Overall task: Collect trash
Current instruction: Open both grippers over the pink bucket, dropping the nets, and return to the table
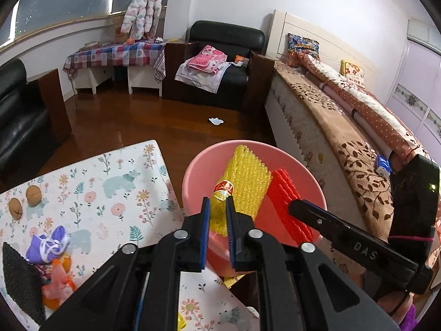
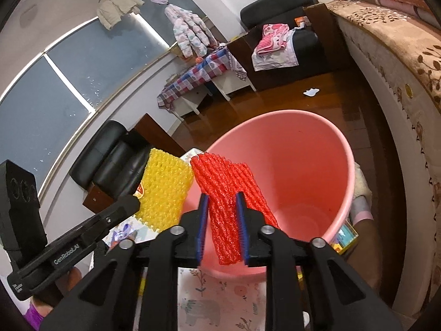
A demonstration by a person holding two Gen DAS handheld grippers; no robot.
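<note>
The pink bucket [image 2: 317,165] stands just beside the table [image 1: 110,193], its inside bare pink where visible. Over its rim the left claw [image 1: 217,207] grasps the yellow foam net [image 1: 248,182], and the right claw [image 2: 222,204] grasps the red foam net [image 2: 226,193]; the nets hang side by side above the bucket's mouth.

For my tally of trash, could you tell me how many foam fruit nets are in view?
2: a yellow net in the left gripper and a red net in the right gripper, both over the pink bin.
</note>
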